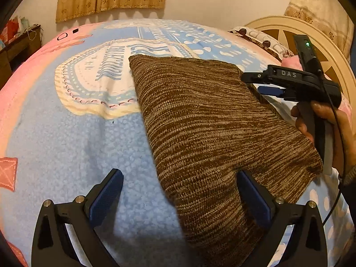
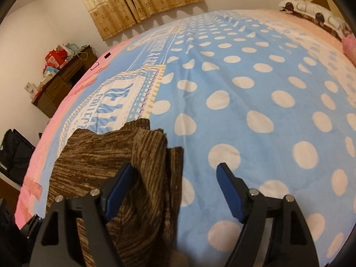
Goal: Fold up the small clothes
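The brown knit garment (image 1: 209, 122) stretches away lengthwise; left gripper (image 1: 180, 191) straddles its near edge, right gripper (image 2: 175, 182) its side, both spread wide.

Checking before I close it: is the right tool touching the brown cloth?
Cannot tell. In the right wrist view the open right tool has one finger overlapping the brown cloth, but neither view plainly shows contact or a gap.

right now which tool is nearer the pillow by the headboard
Right. The right tool sits at the brown garment's far end toward the pillow; the left tool at its near end.
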Motion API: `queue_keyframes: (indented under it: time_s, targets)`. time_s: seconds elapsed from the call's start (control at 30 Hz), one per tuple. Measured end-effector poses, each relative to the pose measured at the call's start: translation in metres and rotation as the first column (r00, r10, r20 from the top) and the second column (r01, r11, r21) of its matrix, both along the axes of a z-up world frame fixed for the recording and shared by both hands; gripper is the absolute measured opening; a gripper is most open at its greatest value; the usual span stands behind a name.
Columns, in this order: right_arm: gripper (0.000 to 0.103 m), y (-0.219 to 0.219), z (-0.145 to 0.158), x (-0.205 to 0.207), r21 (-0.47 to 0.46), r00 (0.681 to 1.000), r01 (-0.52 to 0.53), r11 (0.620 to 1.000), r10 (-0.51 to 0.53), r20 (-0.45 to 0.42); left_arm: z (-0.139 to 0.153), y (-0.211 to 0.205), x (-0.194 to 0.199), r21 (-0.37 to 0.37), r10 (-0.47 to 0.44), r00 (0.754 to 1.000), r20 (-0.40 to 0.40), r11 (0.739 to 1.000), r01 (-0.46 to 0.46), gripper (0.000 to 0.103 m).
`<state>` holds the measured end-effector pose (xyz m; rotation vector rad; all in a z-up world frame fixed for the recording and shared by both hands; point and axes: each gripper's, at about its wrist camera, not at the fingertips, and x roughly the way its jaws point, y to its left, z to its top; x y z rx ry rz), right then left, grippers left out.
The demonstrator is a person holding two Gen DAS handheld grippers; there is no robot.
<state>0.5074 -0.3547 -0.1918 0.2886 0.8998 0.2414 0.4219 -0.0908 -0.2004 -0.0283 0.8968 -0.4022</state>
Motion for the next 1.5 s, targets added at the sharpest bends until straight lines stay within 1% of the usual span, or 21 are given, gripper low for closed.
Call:
queue_keyframes:
  time_s: [0.1,0.17,0.2,0.27,0.33,0.4,0.47,0.5,0.53,0.6,0.7,0.77,0.83,0.9,0.97,1.03,1.1,1.17,1.2,1.3,1.5]
  targets:
    - [0.08,0.009,-0.001,0.005,0.001,0.999,-0.045,0.999,0.045,0.013,0.0,0.001,0.002,-0.017,-0.006,1.0,-0.006,1.0,0.006,0.102]
    - [0.076,0.019,-0.001,0.005,-0.01,0.996,-0.089,0.996,0.089,0.022,0.0,0.002,0.001,-0.021,-0.007,1.0,-0.005,1.0,0.007,0.102]
    - [0.069,0.022,-0.002,0.004,-0.017,0.994,-0.108,0.994,0.108,0.026,0.0,0.001,0.0,-0.019,-0.008,1.0,-0.004,1.0,0.007,0.102]
    - [0.064,0.02,-0.003,0.003,-0.005,0.992,-0.123,0.992,0.123,0.034,0.0,0.0,0.001,-0.014,-0.008,1.0,-0.002,1.0,0.008,0.102]
    - [0.058,0.013,-0.005,0.006,0.028,0.993,-0.111,0.993,0.11,0.032,0.0,-0.002,0.002,-0.008,-0.009,1.0,-0.001,1.0,0.009,0.102]
    - [0.055,0.009,-0.007,0.011,0.056,0.995,-0.097,0.994,0.095,0.03,0.0,-0.005,0.003,0.003,-0.013,1.0,-0.001,1.0,0.013,0.102]
    - [0.047,0.013,-0.006,0.011,0.056,0.994,-0.107,0.993,0.105,0.028,0.001,-0.006,0.003,0.006,-0.015,1.0,-0.001,1.0,0.015,0.102]
    - [0.039,0.016,-0.006,0.01,0.058,0.992,-0.126,0.99,0.125,0.029,0.001,-0.006,0.003,0.006,-0.015,1.0,0.0,1.0,0.015,0.102]
    - [0.038,0.019,-0.005,0.008,0.055,0.989,-0.144,0.988,0.142,0.031,0.001,-0.006,0.003,0.005,-0.016,1.0,0.001,1.0,0.016,0.102]
    - [0.037,0.018,-0.006,0.006,0.06,0.988,-0.155,0.986,0.154,0.035,0.001,-0.006,0.002,0.008,-0.018,1.0,0.003,1.0,0.018,0.102]
    - [0.037,0.014,-0.008,0.009,0.091,0.99,-0.141,0.986,0.138,0.03,0.002,-0.008,0.002,0.017,-0.02,1.0,0.01,1.0,0.02,0.102]
    - [0.037,0.019,-0.006,0.007,0.069,0.99,-0.14,0.988,0.138,0.037,0.002,-0.008,0.001,0.016,-0.023,1.0,0.012,1.0,0.022,0.102]
    - [0.035,0.024,-0.001,0.0,0.065,0.985,-0.168,0.984,0.164,0.058,0.003,-0.009,0.0,0.017,-0.033,0.999,0.015,0.999,0.033,0.102]
    - [0.034,0.028,-0.002,0.0,0.044,0.982,-0.18,0.983,0.177,0.06,0.003,-0.012,-0.001,0.023,-0.046,0.999,0.019,0.999,0.045,0.101]
    - [0.035,0.022,-0.007,0.007,0.086,0.987,-0.161,0.983,0.159,0.034,0.003,-0.014,-0.002,0.033,-0.052,0.998,0.022,0.998,0.051,0.101]
    - [0.035,0.016,-0.011,0.012,0.131,0.988,-0.153,0.979,0.152,0.019,0.004,-0.016,-0.003,0.035,-0.061,0.998,0.027,0.998,0.06,0.097]
    - [0.034,0.018,-0.01,0.011,0.121,0.987,-0.158,0.98,0.156,0.025,0.005,-0.018,-0.003,0.037,-0.068,0.997,0.03,0.997,0.067,0.095]
    - [0.03,0.021,-0.009,0.009,0.106,0.985,-0.17,0.98,0.168,0.031,0.005,-0.02,-0.005,0.033,-0.079,0.996,0.031,0.996,0.078,0.09]
    - [0.029,0.021,-0.008,0.008,0.1,0.985,-0.173,0.98,0.17,0.034,0.006,-0.02,-0.006,0.025,-0.092,0.995,0.035,0.995,0.092,0.081]
    - [0.026,0.023,-0.005,0.005,0.083,0.984,-0.178,0.98,0.175,0.044,0.01,-0.025,-0.013,0.028,-0.128,0.991,0.05,0.992,0.127,0.066]
    - [0.026,0.026,-0.003,0.003,0.059,0.986,-0.158,0.986,0.155,0.062,0.013,-0.023,-0.014,0.013,-0.14,0.989,0.051,0.99,0.139,0.055]
